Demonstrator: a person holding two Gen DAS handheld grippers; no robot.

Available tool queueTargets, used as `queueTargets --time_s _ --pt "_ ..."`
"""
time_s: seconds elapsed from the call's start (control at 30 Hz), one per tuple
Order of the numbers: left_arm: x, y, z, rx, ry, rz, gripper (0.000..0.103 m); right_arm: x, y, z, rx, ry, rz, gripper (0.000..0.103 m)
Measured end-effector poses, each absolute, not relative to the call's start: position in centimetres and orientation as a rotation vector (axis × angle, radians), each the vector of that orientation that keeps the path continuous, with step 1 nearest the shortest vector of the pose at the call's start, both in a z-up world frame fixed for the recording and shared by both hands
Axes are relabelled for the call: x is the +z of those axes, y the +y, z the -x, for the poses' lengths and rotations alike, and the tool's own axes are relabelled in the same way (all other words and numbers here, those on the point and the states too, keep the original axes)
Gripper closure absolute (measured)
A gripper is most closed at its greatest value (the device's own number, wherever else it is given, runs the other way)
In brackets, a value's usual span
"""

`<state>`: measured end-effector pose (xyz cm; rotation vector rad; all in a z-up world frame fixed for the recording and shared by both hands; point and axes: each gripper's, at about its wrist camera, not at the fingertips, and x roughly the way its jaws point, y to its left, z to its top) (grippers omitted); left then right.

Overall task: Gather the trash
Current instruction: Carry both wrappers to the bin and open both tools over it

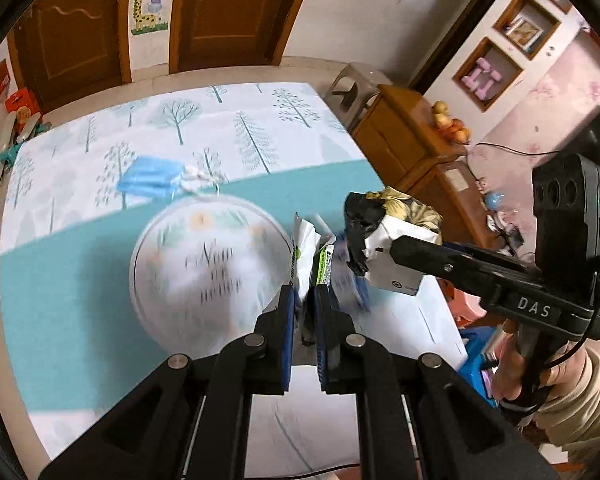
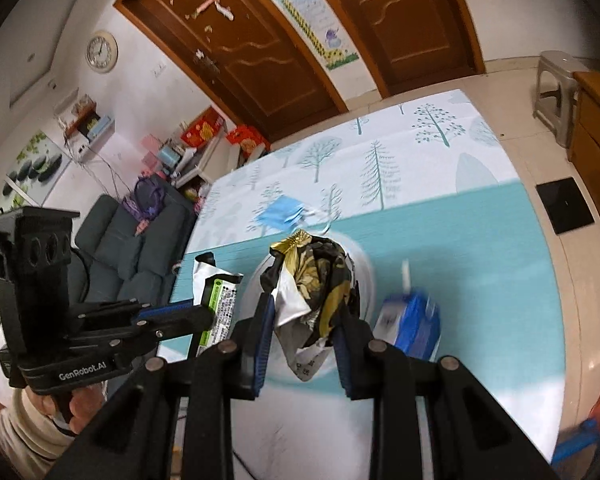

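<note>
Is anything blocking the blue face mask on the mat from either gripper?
Nothing lies on the crumpled blue face mask, but both grippers are full: the left gripper clamps a white-green wrapper, the right gripper a black-gold crumpled bag.

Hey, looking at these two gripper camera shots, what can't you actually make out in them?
- Print on the round white bin: motion blur, left wrist view.
- Blue carton: label smeared, right wrist view.
- Bin's inside: hidden by the crumpled wrapper in the right gripper.
- Lower end of the green-labelled packet: hidden between the left gripper jaws.
</note>
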<state>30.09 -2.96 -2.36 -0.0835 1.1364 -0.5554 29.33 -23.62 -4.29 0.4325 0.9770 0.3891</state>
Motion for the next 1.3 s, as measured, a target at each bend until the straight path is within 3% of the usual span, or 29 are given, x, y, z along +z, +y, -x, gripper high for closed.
queueTargets --time_s 0.3,0.67,0.97,1.3 --pt "-1.6 0.7 -17.8 -0.611 1.124 0.089 0.096 -3.0 -19.8 -14.7 0.316 0.953 -0.467 0.075" --pt "-5.9 0.8 -5.8 -0.673 1.171 0.055 0.096 -7.9 -17.4 -2.3 0.207 1.054 -0.491 0.075" --pt "-13.7 -1.1 -1.4 -0.612 1.292 0.107 0.096 -14.7 -18.0 2.4 0.185 1.196 -0.481 0.075" --pt "-26.1 -2.8 1.0 -0.466 1.367 0.105 0.096 -25.5 -19.5 3.7 0.174 1.313 -0.488 0.075"
